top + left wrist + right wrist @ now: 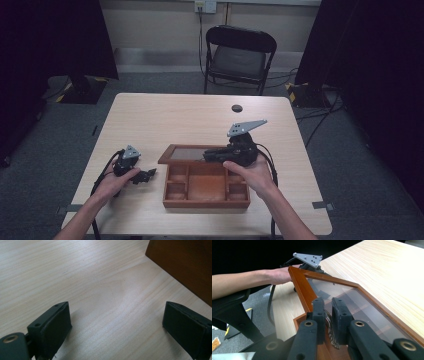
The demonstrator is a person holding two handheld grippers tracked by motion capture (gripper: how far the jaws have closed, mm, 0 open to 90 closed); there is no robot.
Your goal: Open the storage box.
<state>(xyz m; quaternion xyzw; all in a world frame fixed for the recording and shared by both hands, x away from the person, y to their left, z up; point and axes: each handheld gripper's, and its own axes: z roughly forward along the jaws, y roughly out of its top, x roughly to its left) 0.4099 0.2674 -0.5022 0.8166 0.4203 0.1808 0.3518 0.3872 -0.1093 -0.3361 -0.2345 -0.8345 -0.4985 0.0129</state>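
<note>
Right gripper view: right claw (328,315) pinched tight on small metal latch (330,326) at lid (352,296) front edge. Lid half up, box (206,184) open w/ empty slots. Left claw (117,327) wide, nothing in it, on table (75,277) beside box. Left to do: lid all way up or down, can't tell.

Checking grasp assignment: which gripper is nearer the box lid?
Right. The right gripper is shut on the metal clasp at the lid edge; the left gripper rests open on the table left of the box.
</note>
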